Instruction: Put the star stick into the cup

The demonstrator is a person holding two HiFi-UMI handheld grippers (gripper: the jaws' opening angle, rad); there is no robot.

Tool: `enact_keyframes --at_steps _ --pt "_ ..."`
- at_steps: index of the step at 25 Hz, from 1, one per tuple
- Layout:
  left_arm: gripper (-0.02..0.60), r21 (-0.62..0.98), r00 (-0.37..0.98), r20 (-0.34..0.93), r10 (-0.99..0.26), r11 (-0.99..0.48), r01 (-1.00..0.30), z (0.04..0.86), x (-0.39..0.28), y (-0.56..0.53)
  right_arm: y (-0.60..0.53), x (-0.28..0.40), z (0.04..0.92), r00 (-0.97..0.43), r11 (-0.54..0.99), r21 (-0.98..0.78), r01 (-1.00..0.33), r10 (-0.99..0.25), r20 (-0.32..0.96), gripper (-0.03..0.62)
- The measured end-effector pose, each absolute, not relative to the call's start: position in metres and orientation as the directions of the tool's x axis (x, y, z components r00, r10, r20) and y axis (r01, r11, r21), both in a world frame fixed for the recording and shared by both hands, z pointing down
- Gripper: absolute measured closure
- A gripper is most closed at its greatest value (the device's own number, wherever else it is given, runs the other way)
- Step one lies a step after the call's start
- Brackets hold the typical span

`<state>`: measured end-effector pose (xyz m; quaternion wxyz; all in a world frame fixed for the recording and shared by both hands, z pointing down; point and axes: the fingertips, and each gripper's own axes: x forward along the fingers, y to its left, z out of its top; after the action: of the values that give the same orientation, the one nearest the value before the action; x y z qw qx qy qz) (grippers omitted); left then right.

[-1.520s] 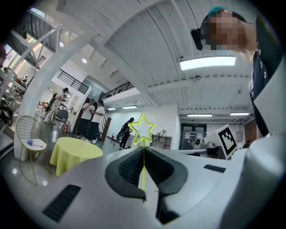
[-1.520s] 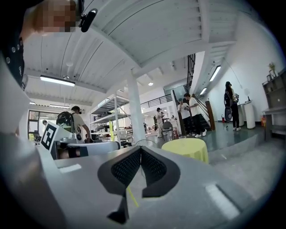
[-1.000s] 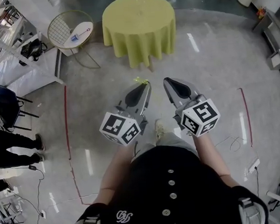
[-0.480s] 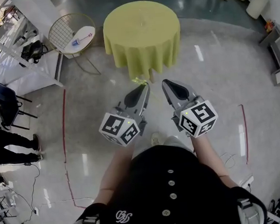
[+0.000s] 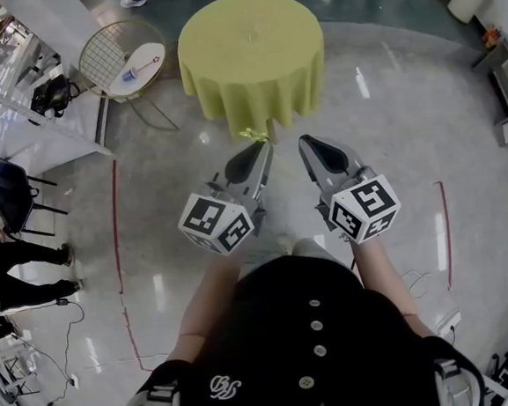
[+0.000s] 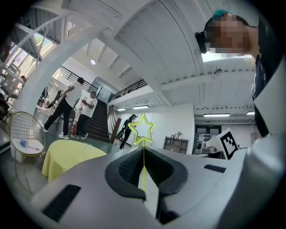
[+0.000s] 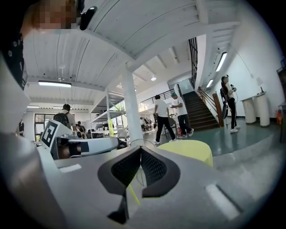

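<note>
Here both forearms reach forward, level and side by side, toward the round table (image 5: 252,74). The left gripper (image 5: 264,145) is clenched on the star stick (image 6: 143,154), whose shaft runs along the jaws, star leading past their tips. The right gripper (image 5: 306,141) is closed, empty. The head view shows the stick only as a yellow fleck.

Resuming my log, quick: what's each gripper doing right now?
Left gripper: closed on the star stick.
Right gripper: closed, nothing held.
</note>
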<state>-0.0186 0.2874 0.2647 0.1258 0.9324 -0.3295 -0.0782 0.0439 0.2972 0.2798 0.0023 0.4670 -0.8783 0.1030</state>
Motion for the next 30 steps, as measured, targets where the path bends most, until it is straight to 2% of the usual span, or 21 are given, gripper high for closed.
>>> enact_keyframes --at_steps 10,30 --pt "0.568 0.286 0.782 -0.052 -0.621 -0.76 -0.584 0.265 -0.019 0.231 0.242 0.06 0.282 -0.513 0.489 -0.192 -0.851 -0.852 0.103 0.591" --pt "0.568 0.312 0.835 -0.072 -0.545 -0.808 -0.5 0.264 -0.024 0.054 0.064 0.027 0.286 -0.494 0.47 -0.171 -0.866 -0.858 0.139 0.589"
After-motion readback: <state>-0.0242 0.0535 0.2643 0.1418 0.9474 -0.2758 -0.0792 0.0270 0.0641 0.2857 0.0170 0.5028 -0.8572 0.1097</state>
